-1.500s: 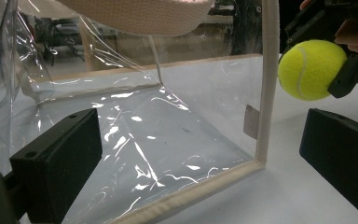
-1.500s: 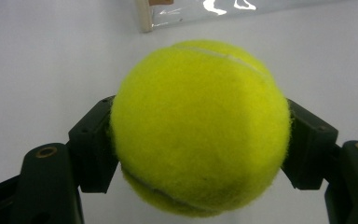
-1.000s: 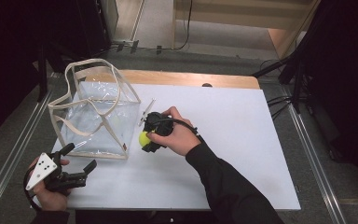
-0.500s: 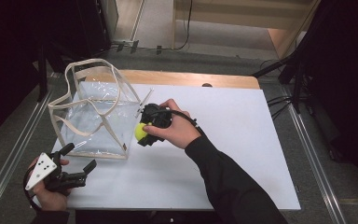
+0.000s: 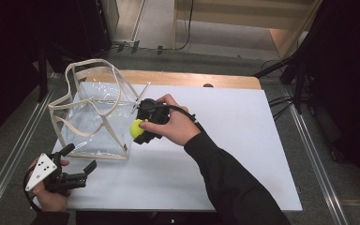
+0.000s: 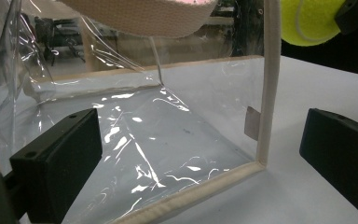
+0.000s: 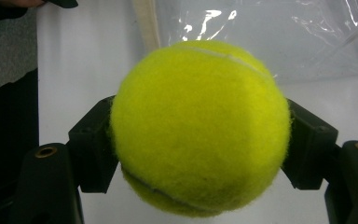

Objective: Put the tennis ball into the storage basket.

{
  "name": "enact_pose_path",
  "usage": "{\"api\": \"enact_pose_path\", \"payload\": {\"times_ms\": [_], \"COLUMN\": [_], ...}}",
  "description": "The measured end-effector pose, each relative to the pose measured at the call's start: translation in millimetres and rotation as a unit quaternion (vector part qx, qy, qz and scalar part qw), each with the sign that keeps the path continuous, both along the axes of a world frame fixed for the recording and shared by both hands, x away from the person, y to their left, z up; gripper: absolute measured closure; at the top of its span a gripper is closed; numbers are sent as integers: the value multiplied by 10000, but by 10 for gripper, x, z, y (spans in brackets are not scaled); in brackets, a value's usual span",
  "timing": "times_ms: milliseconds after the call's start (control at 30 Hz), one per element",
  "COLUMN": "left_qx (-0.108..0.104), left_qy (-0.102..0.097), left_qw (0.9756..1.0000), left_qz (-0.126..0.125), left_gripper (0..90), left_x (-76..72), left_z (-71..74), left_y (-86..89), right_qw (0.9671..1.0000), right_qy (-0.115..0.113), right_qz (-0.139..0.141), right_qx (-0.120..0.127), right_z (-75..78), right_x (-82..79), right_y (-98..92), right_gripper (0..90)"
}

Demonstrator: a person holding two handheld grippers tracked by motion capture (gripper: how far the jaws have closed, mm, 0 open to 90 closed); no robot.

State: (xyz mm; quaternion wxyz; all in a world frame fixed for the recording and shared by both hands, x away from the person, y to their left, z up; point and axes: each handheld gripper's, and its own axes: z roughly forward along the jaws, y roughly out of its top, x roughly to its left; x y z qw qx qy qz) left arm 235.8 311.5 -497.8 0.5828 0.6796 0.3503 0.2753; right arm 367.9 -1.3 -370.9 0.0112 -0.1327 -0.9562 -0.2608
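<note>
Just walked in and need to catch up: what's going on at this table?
A person works two handheld grippers. The right gripper is shut on a yellow tennis ball, held above the white table beside the clear plastic bag. The left gripper waits open at the bag's near corner, holding nothing.

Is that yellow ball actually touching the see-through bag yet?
Cannot tell. In the high view the tennis ball, clamped in the right gripper, overlaps the clear bag edge; no view shows contact or gap plainly.
</note>
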Motion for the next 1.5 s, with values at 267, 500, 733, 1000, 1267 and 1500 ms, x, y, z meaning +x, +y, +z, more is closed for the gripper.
{"api": "enact_pose_path", "payload": {"times_ms": [267,500,733,1000,1267,1500], "left_qx": [-7,0,3,-1,-3,-27], "left_qy": [5,4,5,7,8,17], "left_qw": [10000,10000,10000,10000,10000,10000], "left_qz": [-1,-3,-7,-9,-11,-3], "left_gripper": [0,0,0,0,0,0], "left_x": [-1,1,1,1,2,1], "left_z": [1,2,3,3,3,3], "left_y": [1,3,4,3,5,6], "right_qw": [10000,10000,9999,9998,9997,9996], "right_qy": [-8,5,-20,-96,-148,-163], "right_qz": [42,79,116,151,164,226], "right_qx": [5,27,27,63,56,51], "right_z": [121,219,288,439,570,665], "right_x": [7,17,17,25,33,44], "right_y": [35,51,70,82,95,123], "right_gripper": [237,237,237,237,237,237]}}
